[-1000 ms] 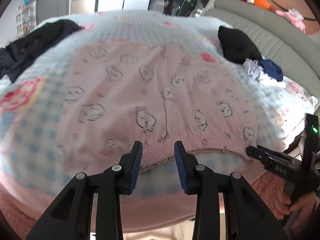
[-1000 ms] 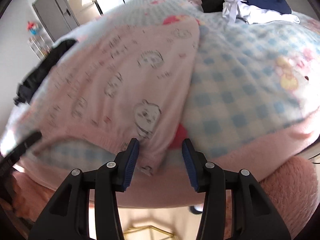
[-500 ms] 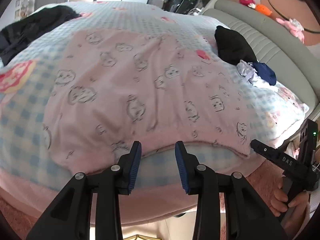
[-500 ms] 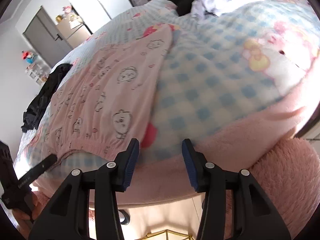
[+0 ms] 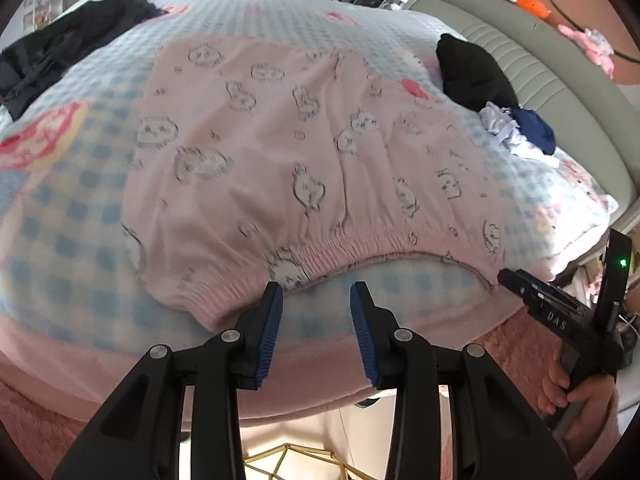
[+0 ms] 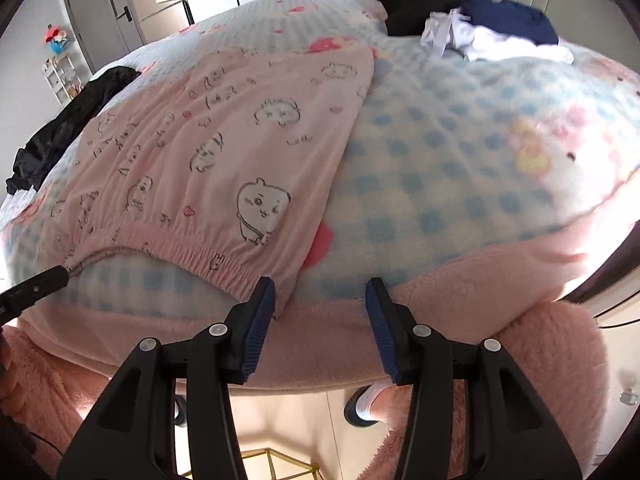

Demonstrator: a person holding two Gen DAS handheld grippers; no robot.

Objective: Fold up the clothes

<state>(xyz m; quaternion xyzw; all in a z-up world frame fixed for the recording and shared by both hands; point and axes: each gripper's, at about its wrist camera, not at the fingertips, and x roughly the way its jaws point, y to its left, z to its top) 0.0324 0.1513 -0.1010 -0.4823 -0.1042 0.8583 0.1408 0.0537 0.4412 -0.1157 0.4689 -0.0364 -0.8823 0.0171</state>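
1. Now pink pyjama trousers (image 5: 280,152) are seen spread flat on a checked blanket (image 6: 460,168), waistband nearest.
2. Left gripper (image 5: 316,292), open and empty, is held under mid-waistband at twelve o'clock.
3. Right gripper (image 6: 320,288), open and empty, is held by the waistband corner at ten o'clock.

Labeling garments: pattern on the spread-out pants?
Pink pants with cartoon animal print; right wrist view shows it best.

Pink pyjama trousers (image 5: 280,152) soft matt cloth; blanket (image 6: 440,168) fleecy; gripper arms matt black plastic.
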